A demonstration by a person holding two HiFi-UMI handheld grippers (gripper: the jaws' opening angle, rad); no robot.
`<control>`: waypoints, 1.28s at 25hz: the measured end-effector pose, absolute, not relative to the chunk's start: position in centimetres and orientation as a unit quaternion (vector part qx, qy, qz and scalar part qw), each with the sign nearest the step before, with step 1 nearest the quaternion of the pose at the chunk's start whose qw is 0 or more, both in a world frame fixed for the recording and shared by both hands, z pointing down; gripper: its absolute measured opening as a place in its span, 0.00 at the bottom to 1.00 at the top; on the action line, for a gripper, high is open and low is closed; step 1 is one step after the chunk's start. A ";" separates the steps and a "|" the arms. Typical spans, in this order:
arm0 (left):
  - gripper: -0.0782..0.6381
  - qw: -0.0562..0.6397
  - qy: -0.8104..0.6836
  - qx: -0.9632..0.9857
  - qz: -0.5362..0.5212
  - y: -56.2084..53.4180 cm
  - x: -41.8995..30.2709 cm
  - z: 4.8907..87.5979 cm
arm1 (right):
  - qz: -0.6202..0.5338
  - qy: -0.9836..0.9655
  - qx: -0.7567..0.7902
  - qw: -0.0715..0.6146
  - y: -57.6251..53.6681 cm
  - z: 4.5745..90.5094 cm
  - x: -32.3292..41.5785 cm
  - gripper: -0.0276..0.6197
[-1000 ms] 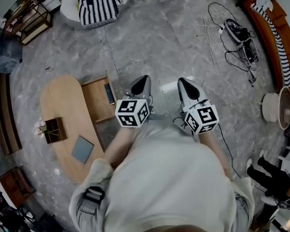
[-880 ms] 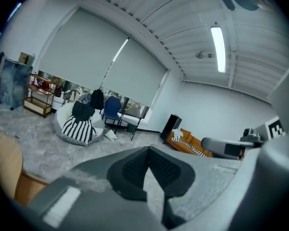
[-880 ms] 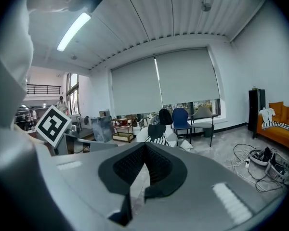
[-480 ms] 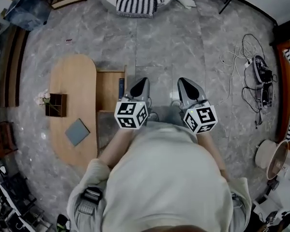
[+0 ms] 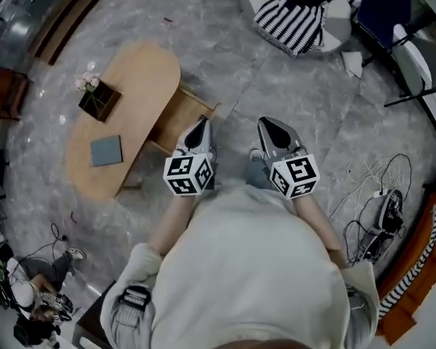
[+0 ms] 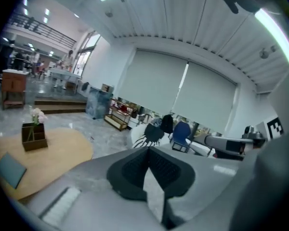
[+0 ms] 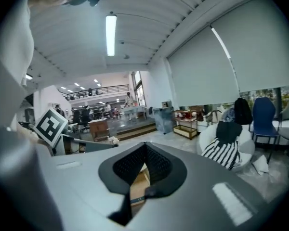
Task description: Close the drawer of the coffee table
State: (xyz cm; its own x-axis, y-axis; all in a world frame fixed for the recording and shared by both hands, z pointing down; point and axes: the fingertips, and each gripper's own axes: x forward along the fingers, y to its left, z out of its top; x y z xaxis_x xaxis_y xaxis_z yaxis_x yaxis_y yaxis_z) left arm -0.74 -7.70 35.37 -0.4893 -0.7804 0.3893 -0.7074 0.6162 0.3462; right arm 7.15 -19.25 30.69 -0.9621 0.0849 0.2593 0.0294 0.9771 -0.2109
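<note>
The oval wooden coffee table (image 5: 131, 86) lies at the upper left of the head view. Its drawer (image 5: 176, 116) stands pulled out toward me, its inside showing. My left gripper (image 5: 197, 128) is shut and empty; its tip overlaps the drawer's near corner in that view, and I cannot tell whether they touch. The right gripper (image 5: 275, 126), also shut and empty, is over bare floor to the drawer's right. The left gripper view shows shut jaws (image 6: 148, 150) and the tabletop (image 6: 48, 150) at left. Below the shut jaws (image 7: 145, 146) in the right gripper view, a bit of the drawer (image 7: 137, 186) shows.
On the table stand a dark box with flowers (image 5: 98, 100) and a grey-blue square pad (image 5: 106, 150). A white seat with a striped cushion (image 5: 294, 24) and a blue chair (image 5: 381, 9) are behind. Cables (image 5: 378, 224) lie on the marble floor at right.
The whole view has swung round: the table and open drawer slid from the left to the upper left, closer to the left gripper. Both grippers stayed shut in front of the body.
</note>
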 end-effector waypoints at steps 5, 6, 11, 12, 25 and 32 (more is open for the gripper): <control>0.11 0.259 -0.906 0.316 -0.109 -6.1 -3.3 35.4 | 0.078 -0.975 -0.138 0.158 -20.5 30.7 2.5 0.04; 0.11 0.259 -0.913 0.293 -0.116 -5.6 -3.6 35.6 | 0.074 -0.972 -0.155 0.161 -20.5 30.9 1.7 0.04; 0.11 0.264 -0.937 0.173 -0.148 -2.3 -3.7 37.5 | 0.055 -0.950 -0.245 0.186 -20.4 33.0 -1.4 0.04; 0.11 0.266 -0.939 0.152 -0.153 -1.6 -3.4 38.0 | 0.049 -0.944 -0.262 0.192 -20.3 33.6 -1.9 0.04; 0.11 0.316 -0.930 -0.022 -0.189 5.5 2.8 46.4 | 0.001 -0.889 -0.370 0.270 -18.3 44.4 -5.8 0.05; 0.11 0.351 -0.914 -0.045 -0.196 7.9 2.4 54.2 | 0.011 -0.872 -0.367 0.325 -18.1 52.8 -7.6 0.05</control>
State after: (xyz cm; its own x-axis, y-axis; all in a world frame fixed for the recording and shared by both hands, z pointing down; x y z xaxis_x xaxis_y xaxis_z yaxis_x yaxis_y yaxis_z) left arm 2.44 7.88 54.24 -0.7496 -0.0549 0.6596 0.2206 0.9188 0.3273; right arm -7.56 -18.12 52.76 -0.5195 0.6474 0.5576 0.6331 0.7299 -0.2576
